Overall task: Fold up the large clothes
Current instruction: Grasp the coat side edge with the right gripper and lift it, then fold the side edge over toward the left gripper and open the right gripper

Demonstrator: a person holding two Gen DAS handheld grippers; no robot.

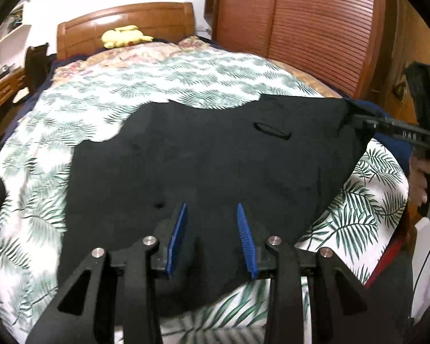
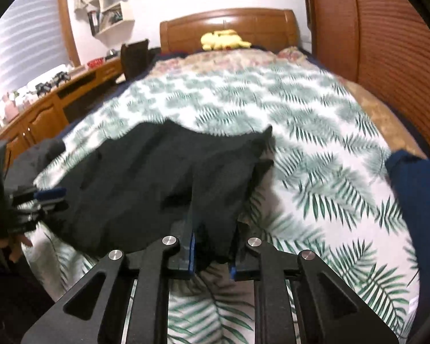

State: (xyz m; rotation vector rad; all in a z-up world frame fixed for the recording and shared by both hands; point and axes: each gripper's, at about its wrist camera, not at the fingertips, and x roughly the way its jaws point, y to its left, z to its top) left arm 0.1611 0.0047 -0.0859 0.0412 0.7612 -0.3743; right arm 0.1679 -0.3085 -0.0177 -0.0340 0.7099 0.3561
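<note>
A large black garment [image 1: 203, 157] lies spread on the palm-leaf bedsheet [image 1: 100, 91]. My left gripper [image 1: 211, 205] hovers over its near edge. The blue pads [image 1: 176, 238] stand apart with their inner faces bare, and black cloth shows beneath and between them. In the right wrist view the left gripper [image 2: 47, 196] sits at the garment's left edge. My right gripper [image 2: 213, 229] is shut on a bunched fold of the garment [image 2: 157, 177], which drapes over and hides its fingertips. From the left wrist view the right gripper [image 1: 351, 114] pinches the garment's far right corner, lifted off the sheet.
A blue cloth [image 2: 415, 189] lies at the bed's right edge. A dark grey garment [image 2: 34, 154] sits at the left edge. A yellow plush toy [image 2: 223, 40] rests by the wooden headboard [image 2: 229, 23]. A slatted wardrobe [image 1: 301, 28] stands to the right and a desk [image 2: 43, 109] to the left.
</note>
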